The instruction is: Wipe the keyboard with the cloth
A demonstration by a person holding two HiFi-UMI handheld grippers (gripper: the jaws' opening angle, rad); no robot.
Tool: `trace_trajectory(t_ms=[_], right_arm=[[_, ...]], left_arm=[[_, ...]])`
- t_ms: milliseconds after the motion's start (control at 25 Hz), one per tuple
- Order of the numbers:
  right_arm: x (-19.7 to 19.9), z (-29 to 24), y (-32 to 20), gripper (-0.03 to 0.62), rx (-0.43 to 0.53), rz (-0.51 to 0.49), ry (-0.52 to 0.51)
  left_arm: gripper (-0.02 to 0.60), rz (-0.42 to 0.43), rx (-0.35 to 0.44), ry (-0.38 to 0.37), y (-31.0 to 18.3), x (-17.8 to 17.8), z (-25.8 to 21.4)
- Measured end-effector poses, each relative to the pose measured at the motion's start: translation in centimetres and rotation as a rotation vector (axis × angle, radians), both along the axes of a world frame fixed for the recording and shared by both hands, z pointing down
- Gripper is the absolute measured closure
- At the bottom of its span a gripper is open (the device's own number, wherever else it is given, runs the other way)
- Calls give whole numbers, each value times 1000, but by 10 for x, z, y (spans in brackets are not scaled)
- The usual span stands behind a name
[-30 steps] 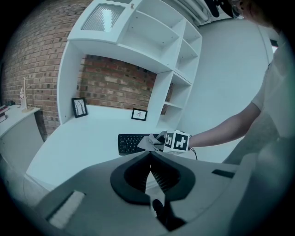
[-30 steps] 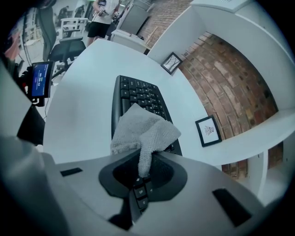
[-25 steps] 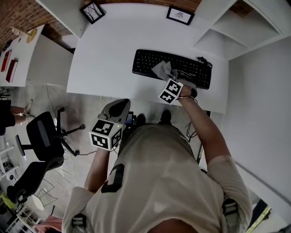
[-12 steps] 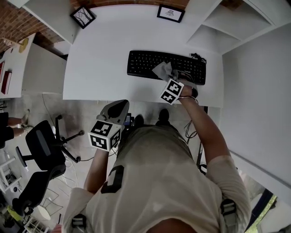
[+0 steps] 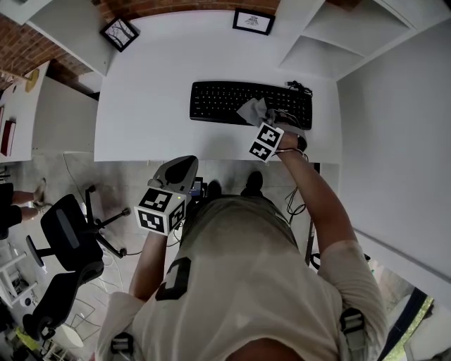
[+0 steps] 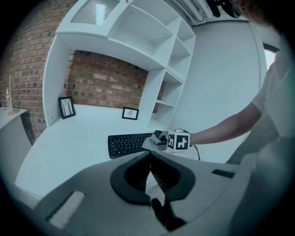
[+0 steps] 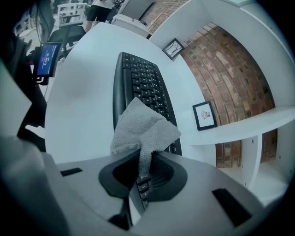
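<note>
A black keyboard (image 5: 225, 102) lies on the white desk (image 5: 148, 92). On its right half rests a crumpled grey cloth (image 5: 252, 110), with my right gripper (image 5: 259, 121) shut on one corner. In the right gripper view the cloth (image 7: 143, 130) rises out of the jaws and drapes over the keyboard (image 7: 140, 85). My left gripper (image 5: 182, 168) is shut and holds nothing, hanging off the desk's front edge over the floor. The left gripper view looks past the left gripper (image 6: 148, 167) toward the keyboard (image 6: 125, 144), the cloth (image 6: 152, 141) and the right gripper's marker cube (image 6: 179, 140).
Two small framed pictures (image 5: 118, 32) (image 5: 254, 21) stand at the back of the desk. White shelves (image 5: 331, 35) rise at the right. A cable (image 5: 299, 88) leaves the keyboard's far right corner. A black office chair (image 5: 67, 225) stands on the floor to the left.
The right gripper has slid the cloth a little to the right along the keyboard. The head view has shifted slightly. The left gripper stays put.
</note>
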State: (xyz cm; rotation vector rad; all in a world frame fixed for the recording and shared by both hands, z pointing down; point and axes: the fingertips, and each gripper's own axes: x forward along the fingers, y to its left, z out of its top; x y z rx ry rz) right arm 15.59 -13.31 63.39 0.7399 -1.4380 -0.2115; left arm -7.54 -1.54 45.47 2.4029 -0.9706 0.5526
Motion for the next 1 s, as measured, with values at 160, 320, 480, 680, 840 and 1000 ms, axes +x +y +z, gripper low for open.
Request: trace_trajectory(t_ms=[160, 320, 480, 680, 840, 1000], right_arm=[[9, 0, 1, 572, -12, -5, 0], [18, 1, 2, 572, -16, -1, -10], [28, 1, 4, 572, -20, 9, -11], [41, 2, 7, 572, -18, 26, -12], [46, 2, 8, 572, -20, 29, -12], [54, 2, 10, 572, -22, 39, -10]], left_arm=[[577, 3, -3, 7, 1, 13, -2], [577, -2, -12, 21, 2, 22, -1], [577, -6, -25, 36, 2, 30, -2], [578, 4, -26, 33, 2, 38, 0], [577, 11, -25, 30, 2, 44, 0], [577, 17, -23, 28, 0, 49, -1]])
